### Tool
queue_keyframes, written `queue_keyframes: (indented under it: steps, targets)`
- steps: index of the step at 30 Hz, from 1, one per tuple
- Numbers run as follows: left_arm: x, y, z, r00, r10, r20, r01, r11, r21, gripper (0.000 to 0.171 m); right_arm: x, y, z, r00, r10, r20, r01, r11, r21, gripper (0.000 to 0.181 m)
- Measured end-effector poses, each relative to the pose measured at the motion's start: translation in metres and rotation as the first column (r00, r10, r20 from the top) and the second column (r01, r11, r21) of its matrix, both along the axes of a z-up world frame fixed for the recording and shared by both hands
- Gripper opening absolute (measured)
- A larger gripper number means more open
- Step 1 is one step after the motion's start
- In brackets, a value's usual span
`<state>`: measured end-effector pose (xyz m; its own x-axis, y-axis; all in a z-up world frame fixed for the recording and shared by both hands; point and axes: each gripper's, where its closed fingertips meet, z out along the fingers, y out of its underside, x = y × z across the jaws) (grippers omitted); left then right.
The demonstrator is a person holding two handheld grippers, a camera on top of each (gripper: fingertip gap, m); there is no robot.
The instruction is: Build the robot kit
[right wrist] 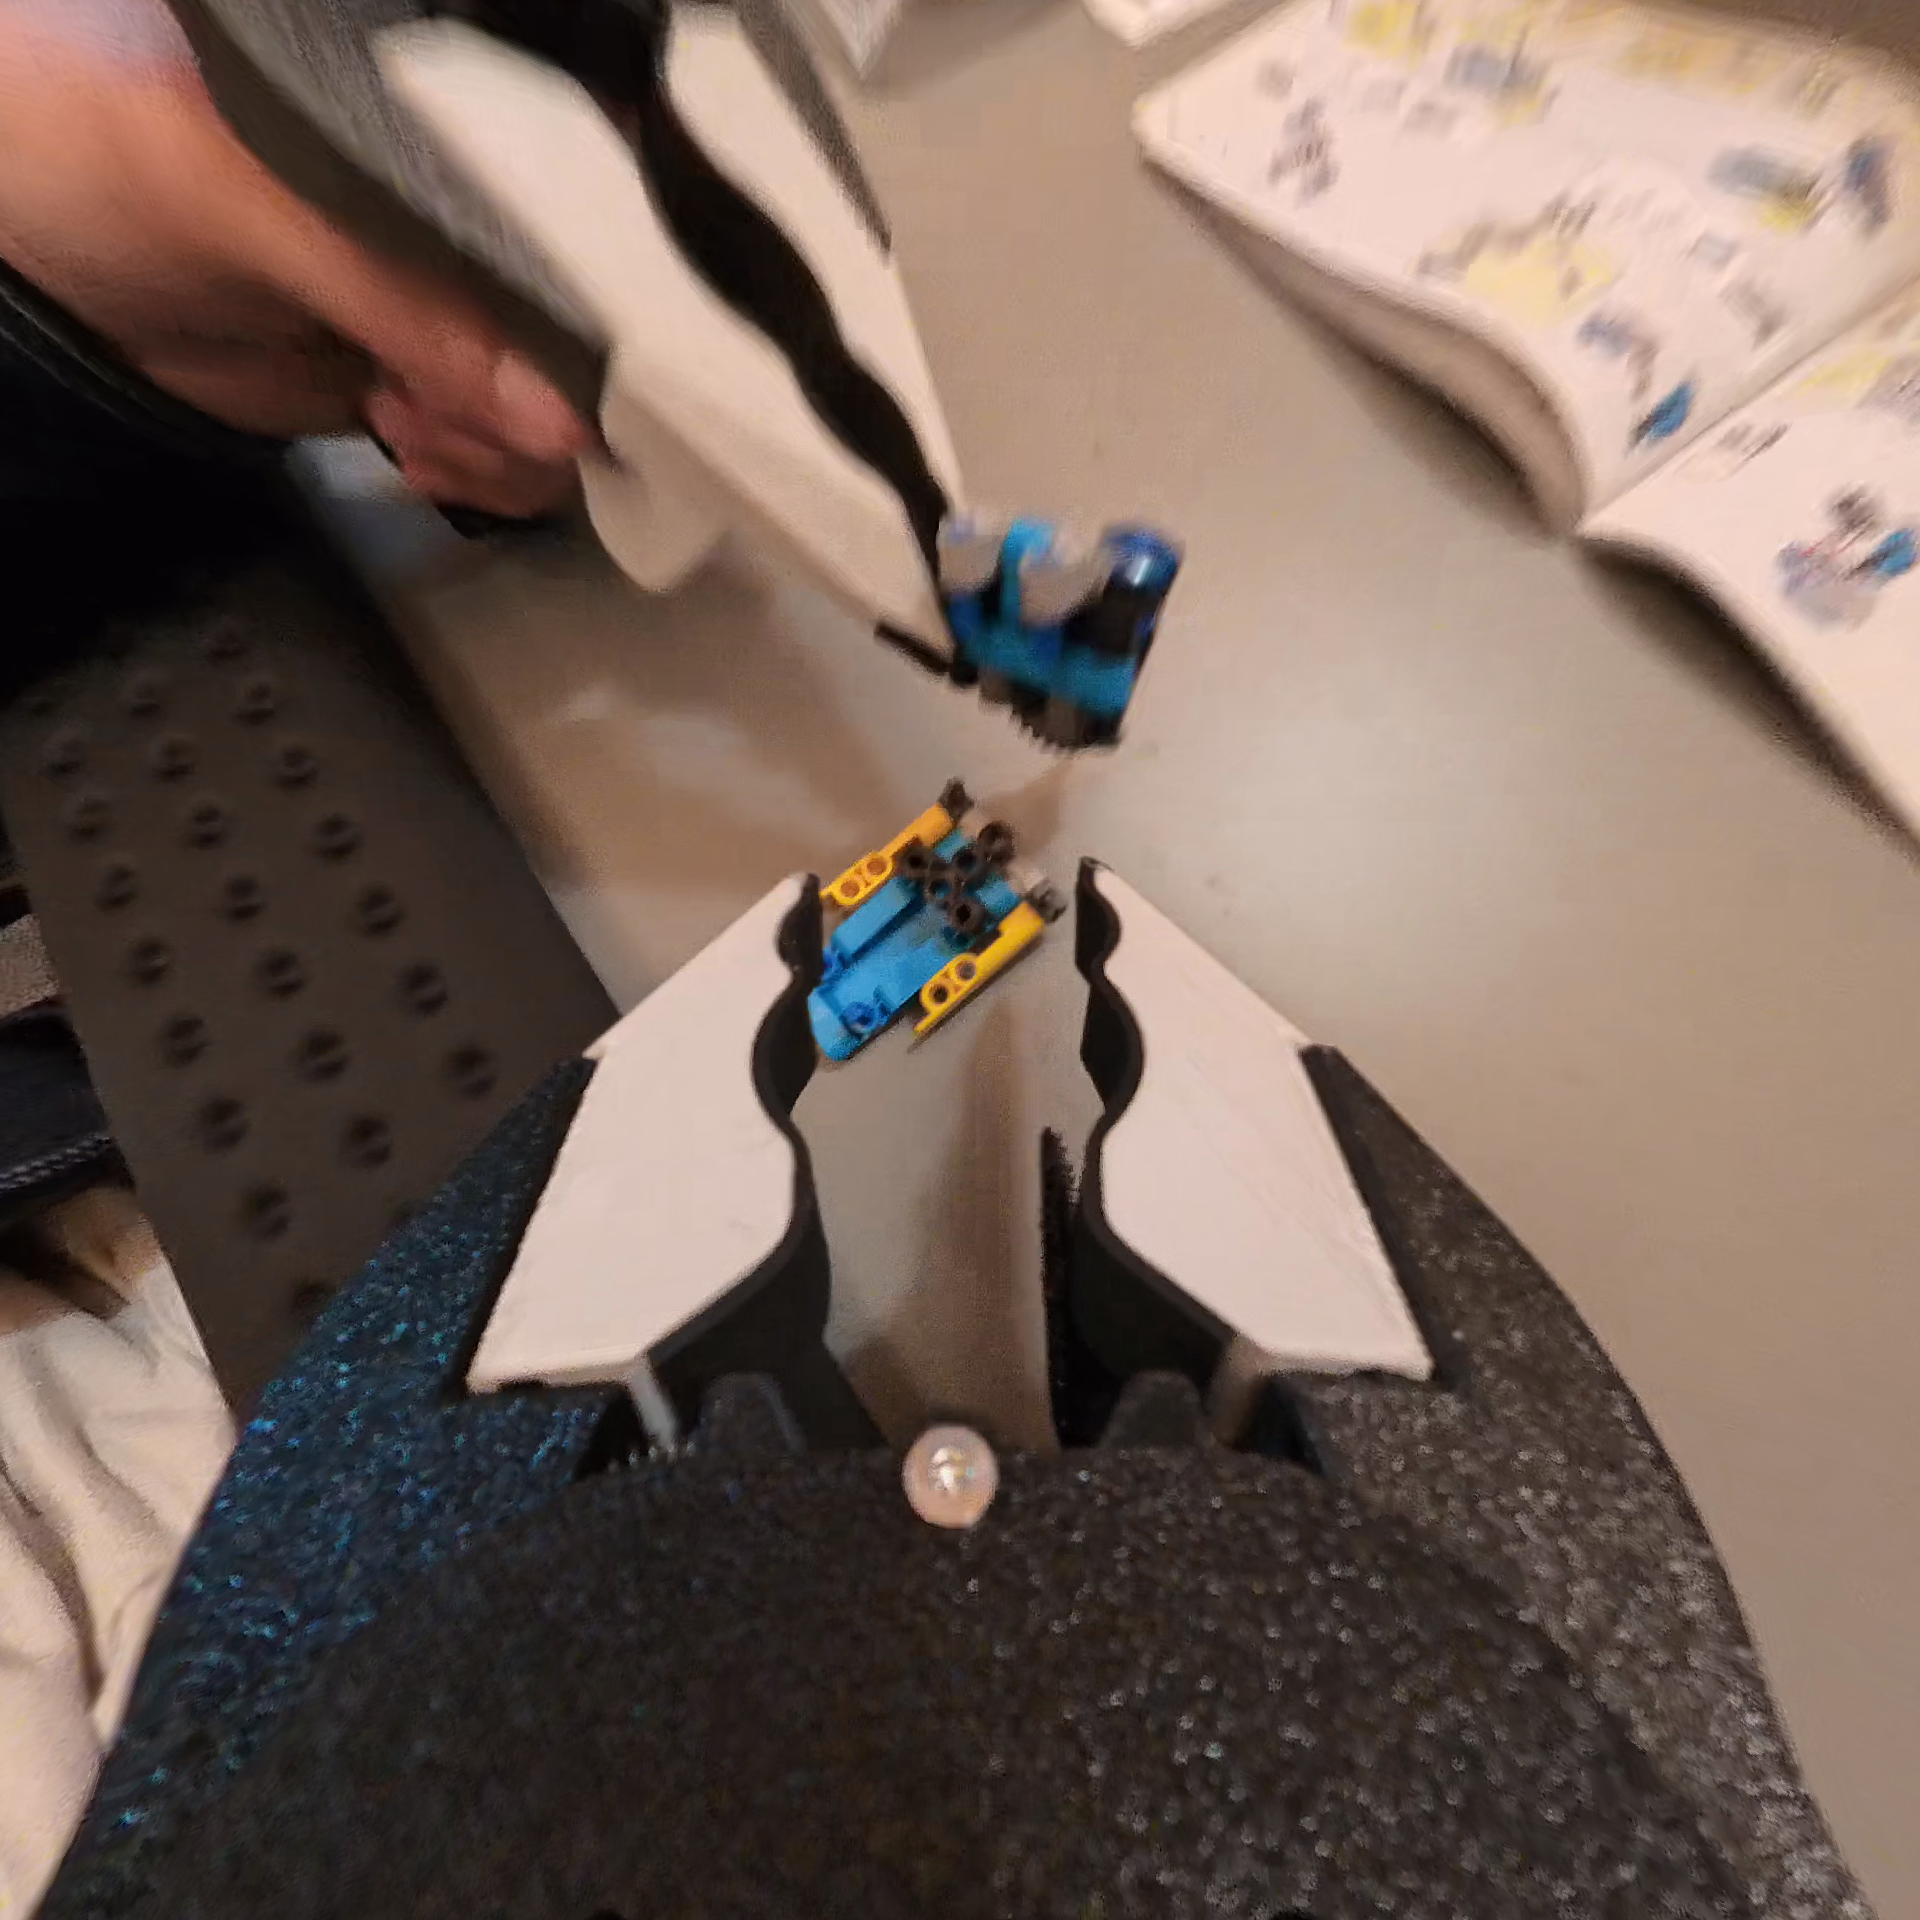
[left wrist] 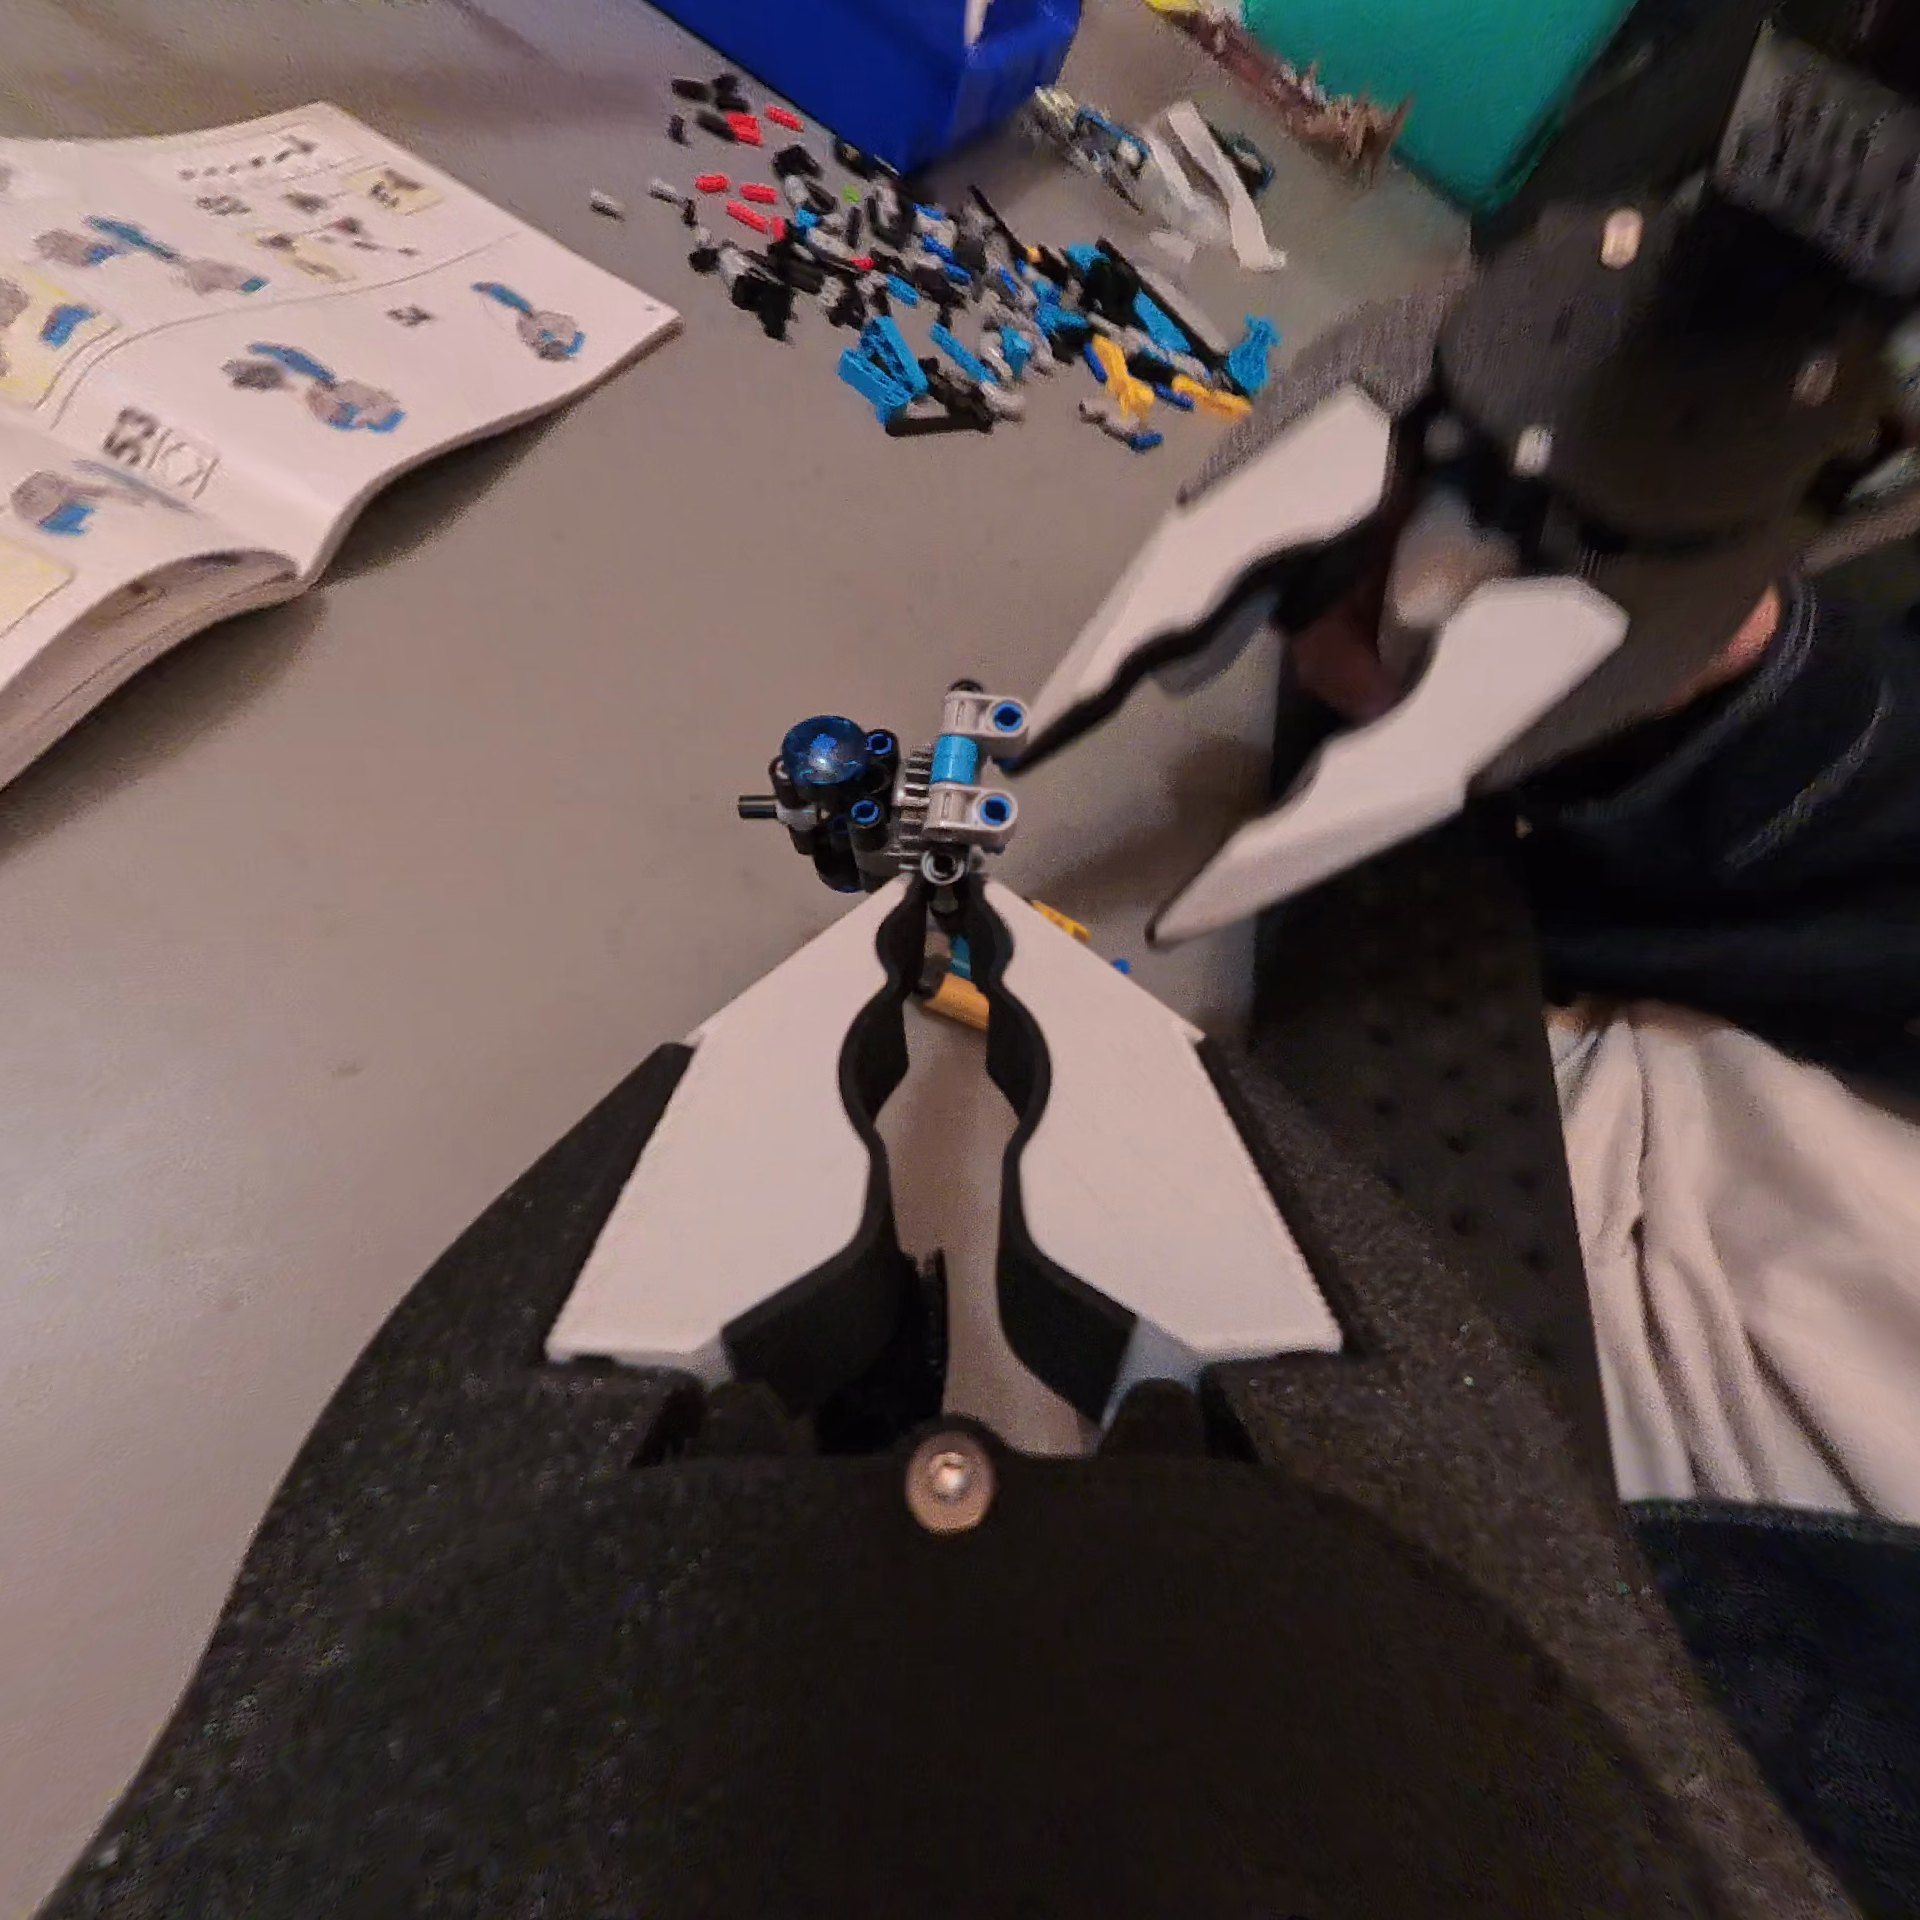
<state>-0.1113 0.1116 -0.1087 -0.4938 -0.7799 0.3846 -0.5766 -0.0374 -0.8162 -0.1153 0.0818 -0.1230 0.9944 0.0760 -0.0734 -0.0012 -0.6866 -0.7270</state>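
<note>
My left gripper point(left wrist: 940, 899) is shut on a small brick assembly point(left wrist: 894, 790) of black, grey and blue parts with a blue dome, and holds it above the grey table. In the right wrist view this gripper point(right wrist: 925, 551) comes in from the upper left with the assembly point(right wrist: 1049, 634) at its tips. My right gripper point(right wrist: 945, 883) is open and low over a yellow, blue and black brick assembly point(right wrist: 925, 935) that lies on the table between its fingertips. In the left wrist view the right gripper point(left wrist: 1086, 842) stands open just right of the held assembly.
An open instruction booklet point(left wrist: 260, 343) lies at the left, with a pile of loose bricks point(left wrist: 987, 301) behind. A blue bin point(left wrist: 894, 62) and a teal box point(left wrist: 1455, 83) stand at the back. A black perforated mat point(right wrist: 239, 935) edges the table. A person's hand point(right wrist: 312, 312) holds the left gripper. My left and right fingertips are right by each other.
</note>
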Motion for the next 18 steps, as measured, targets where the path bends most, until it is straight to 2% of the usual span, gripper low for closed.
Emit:
queue_keyframes:
  steps: [3, 5, 8, 11, 15, 18]
  targets:
    - [-0.001, -0.005, -0.005, 0.999, -0.012, 0.041, 0.007, 0.993, 0.12, 0.007, 0.008, -0.004, 0.026, 0.993, 0.099, 0.067, -0.107, 0.985, 0.137, 0.037]
    - [-0.002, -0.005, -0.014, 0.999, -0.018, 0.044, 0.009, 0.982, 0.19, 0.007, 0.015, -0.003, 0.024, 0.978, 0.167, 0.122, -0.187, 0.966, 0.178, 0.033]
    - [-0.001, -0.008, -0.017, 0.997, -0.045, 0.068, 0.029, 0.973, 0.229, 0.007, 0.01, 0.0, 0.013, 0.956, 0.293, 0.03, -0.293, 0.937, 0.189, 0.031]
    - [0.0, -0.015, -0.018, 0.992, -0.089, 0.084, 0.065, 0.963, 0.261, 0.007, 0.021, 0.008, -0.001, 0.944, 0.324, 0.06, -0.329, 0.931, 0.16, 0.03]
    - [0.0, -0.016, -0.026, 0.992, -0.103, 0.067, 0.077, 0.946, 0.314, 0.007, 0.02, 0.007, -0.002, 0.927, 0.368, 0.078, -0.376, 0.914, 0.155, 0.008]
    - [0.001, -0.012, -0.026, 0.994, -0.085, 0.066, 0.061, 0.948, 0.312, 0.007, 0.021, 0.01, -0.004, 0.93, 0.346, 0.126, -0.363, 0.92, 0.148, 0.008]
